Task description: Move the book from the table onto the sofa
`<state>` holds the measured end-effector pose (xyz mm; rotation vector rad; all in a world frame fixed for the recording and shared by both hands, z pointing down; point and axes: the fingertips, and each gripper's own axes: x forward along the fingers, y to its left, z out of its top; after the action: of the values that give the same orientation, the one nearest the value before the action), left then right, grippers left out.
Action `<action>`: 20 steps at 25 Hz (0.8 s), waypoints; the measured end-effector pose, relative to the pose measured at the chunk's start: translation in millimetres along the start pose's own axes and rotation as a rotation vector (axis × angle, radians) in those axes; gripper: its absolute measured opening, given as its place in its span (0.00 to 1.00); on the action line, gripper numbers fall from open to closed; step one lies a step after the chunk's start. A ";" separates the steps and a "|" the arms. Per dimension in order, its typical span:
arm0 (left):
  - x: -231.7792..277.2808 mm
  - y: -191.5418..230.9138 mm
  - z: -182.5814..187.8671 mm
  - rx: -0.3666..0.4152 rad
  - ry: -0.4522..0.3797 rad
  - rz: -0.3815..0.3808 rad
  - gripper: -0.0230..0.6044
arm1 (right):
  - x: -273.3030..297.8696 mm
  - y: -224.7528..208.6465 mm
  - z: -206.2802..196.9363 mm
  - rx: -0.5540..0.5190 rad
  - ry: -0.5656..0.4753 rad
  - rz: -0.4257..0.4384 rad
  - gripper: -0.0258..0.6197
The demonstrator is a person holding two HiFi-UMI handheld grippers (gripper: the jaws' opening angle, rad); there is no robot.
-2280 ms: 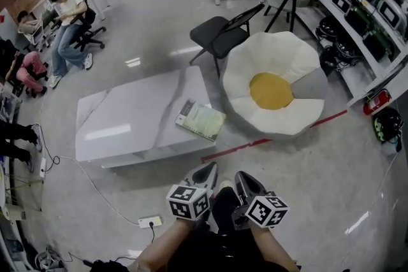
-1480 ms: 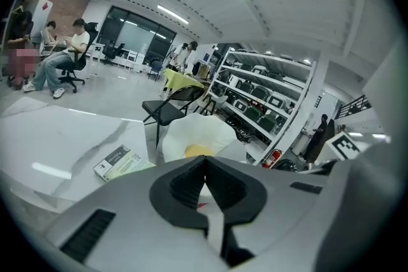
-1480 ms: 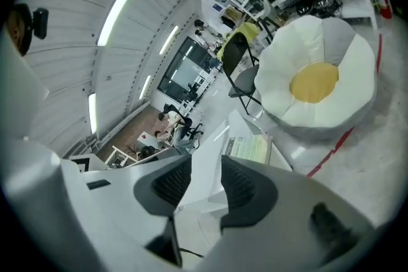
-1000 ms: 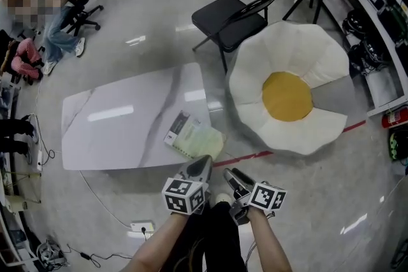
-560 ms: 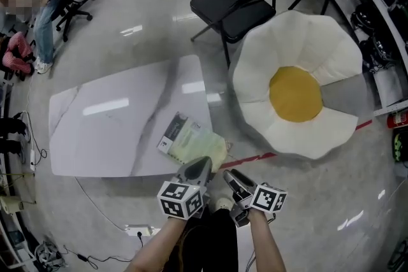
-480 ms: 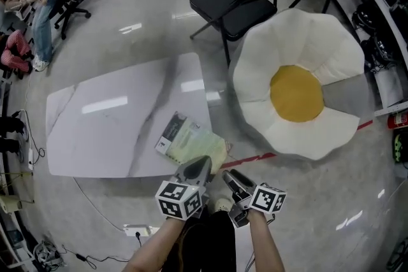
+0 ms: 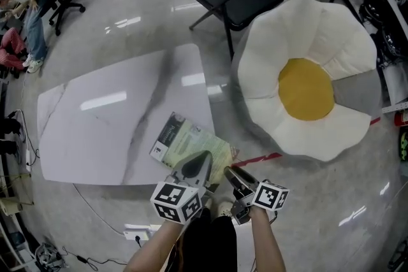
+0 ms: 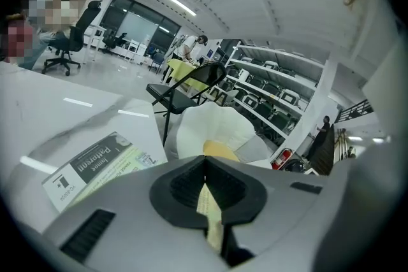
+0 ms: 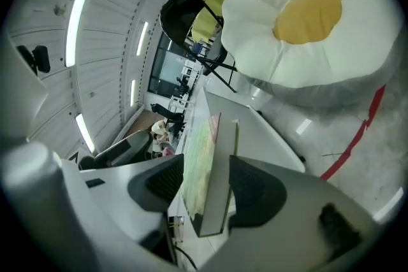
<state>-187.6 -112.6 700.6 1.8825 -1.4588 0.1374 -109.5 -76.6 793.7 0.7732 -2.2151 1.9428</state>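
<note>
The book [image 7: 186, 142] lay at the near corner of the bench [image 7: 95, 130], one corner hanging past the edge, and that overhang was what gave me a way in. My right gripper [image 9: 205, 183] had its jaws on either face of that corner. The page block filled the gap between them and, as far as I could tell, was pressed from both sides. My left gripper [image 8: 205, 197] had its jaws all but together, with only a thin yellow-green sliver of the book between them. I judged that hold shallow, a cover or a few leaves at most. To do the lift well, I reckoned the right hold should carry the weight and sit deeper onto the block first. The left should only steady, since a pinched cover could let the book flop open. Then I would raise it level, clear the bench edge and swing over to the sofa [image 7: 306, 89] just beside the bench, aiming for its yellow middle rather than the sloping white rim.
</note>
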 end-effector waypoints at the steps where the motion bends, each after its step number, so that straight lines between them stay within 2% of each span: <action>1: 0.3 2.5 -0.1 0.002 -0.002 0.001 0.05 | 3.8 -2.9 -0.2 0.002 0.000 0.004 0.39; 10: 3.2 6.5 -20.5 0.000 0.017 -0.004 0.05 | 25.9 -9.5 14.3 0.067 -0.048 0.117 0.39; 17: -1.0 9.8 -25.6 0.000 0.017 0.000 0.05 | 25.3 -23.3 8.5 0.013 0.015 0.103 0.39; 20: -0.6 15.1 -29.3 -0.005 0.016 0.003 0.05 | 34.9 -19.2 18.4 0.028 -0.009 0.174 0.40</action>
<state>-191.0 -95.6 728.7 1.8713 -1.4501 0.1504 -126.9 -106.0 821.3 0.6116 -2.3368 2.0538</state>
